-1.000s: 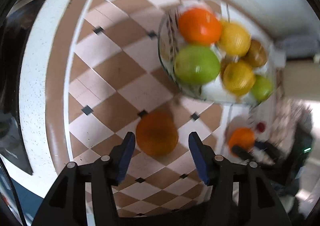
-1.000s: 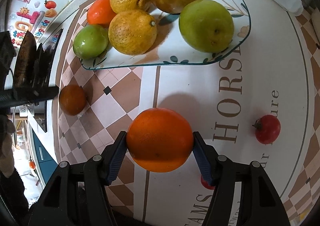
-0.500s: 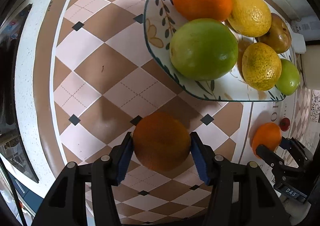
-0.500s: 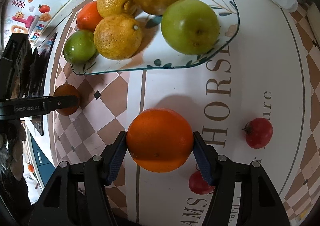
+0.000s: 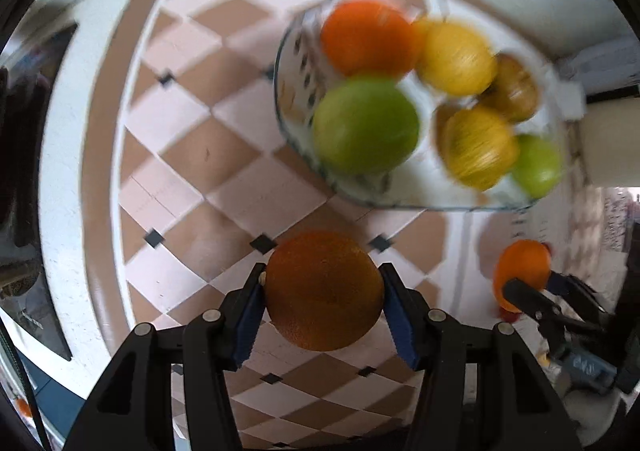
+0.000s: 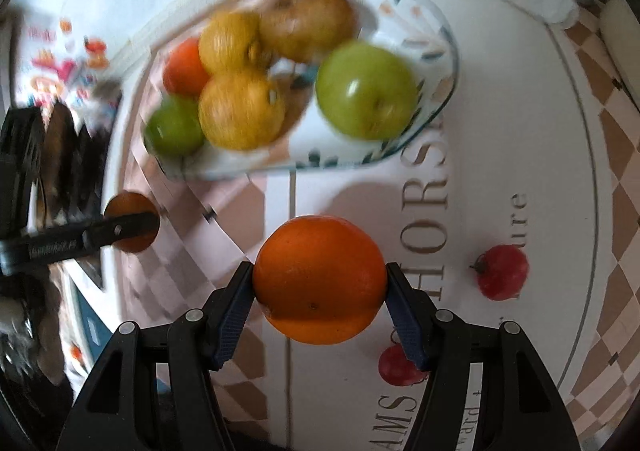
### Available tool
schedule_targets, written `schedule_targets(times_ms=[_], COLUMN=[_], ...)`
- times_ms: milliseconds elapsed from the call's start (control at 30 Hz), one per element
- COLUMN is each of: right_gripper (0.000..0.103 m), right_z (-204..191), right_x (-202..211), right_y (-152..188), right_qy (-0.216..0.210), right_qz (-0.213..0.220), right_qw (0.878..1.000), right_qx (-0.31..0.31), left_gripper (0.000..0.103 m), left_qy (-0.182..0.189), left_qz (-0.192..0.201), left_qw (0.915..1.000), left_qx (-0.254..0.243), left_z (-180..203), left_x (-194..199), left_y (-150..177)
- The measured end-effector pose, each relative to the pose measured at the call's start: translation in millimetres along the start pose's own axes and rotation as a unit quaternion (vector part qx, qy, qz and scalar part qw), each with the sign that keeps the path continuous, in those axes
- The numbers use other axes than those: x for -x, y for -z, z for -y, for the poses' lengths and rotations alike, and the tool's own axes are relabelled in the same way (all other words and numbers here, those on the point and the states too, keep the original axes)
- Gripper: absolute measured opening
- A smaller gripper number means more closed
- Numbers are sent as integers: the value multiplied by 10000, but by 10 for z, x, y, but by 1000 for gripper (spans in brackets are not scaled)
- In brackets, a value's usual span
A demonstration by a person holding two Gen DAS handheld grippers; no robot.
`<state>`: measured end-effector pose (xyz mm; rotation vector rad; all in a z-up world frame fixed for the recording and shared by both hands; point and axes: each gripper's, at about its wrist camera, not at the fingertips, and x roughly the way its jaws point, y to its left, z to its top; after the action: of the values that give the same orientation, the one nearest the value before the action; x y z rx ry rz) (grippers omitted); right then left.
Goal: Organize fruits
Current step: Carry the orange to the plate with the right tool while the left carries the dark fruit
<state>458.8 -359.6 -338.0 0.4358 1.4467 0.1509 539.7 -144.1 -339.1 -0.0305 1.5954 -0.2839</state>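
1. Left gripper [image 5: 322,305]: both blue pads pressed against a dull brown-orange fruit [image 5: 323,291], held over the checked tablecloth [image 5: 192,155].
2. Right gripper [image 6: 319,301]: clamped on a bright orange [image 6: 318,277], fingers spread just to the fruit's width, above the white lettered part of the cloth.
3. Landmark: patterned plate [image 6: 436,31], loaded with fruit, beyond both grippers in either wrist view.
4. On the plate: large green apple [image 6: 366,89] nearest the right gripper, two yellow citrus [image 6: 240,113], a brownish pear-like fruit [image 6: 306,21] at the far rim, a small orange one [image 6: 182,69] and a smaller green one [image 6: 172,127] at the plate's left end.
5. Below and right of the plate, on the cloth: small red fruit [image 6: 500,271]; a second red one [image 6: 396,365] partly hidden behind the right finger.
6. Plate and contents blurred in both views; kinds of fruit probably as named, not certain.
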Motion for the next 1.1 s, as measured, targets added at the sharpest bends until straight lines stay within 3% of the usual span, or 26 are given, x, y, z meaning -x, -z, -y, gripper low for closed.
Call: schedule_targets(times_ms=[200,400,733,1100], right_gripper=[67,67,67,67], right_z=[234,301,308,387], right_x=[552,590,255,112], right_y=[-461,-951,-1183,-1213], right_qy=[-237,129,667,534], right_qz=[779,1094,869,666], right_qw=[9953,9924,9937,9956], right_qx=[-532,-542,-217,-387], left_gripper=[52,52,53,54], left_qy=[444,430,-27,146], left_qz=[455,470,87,-50], left_qw=[9975,9961,9974,9952], left_qx=[303,616,709,968], left_z=[1,-91,-190,-303], left_x=[483,516,86,-18], left_y=[-351,-740,-1078,-1019])
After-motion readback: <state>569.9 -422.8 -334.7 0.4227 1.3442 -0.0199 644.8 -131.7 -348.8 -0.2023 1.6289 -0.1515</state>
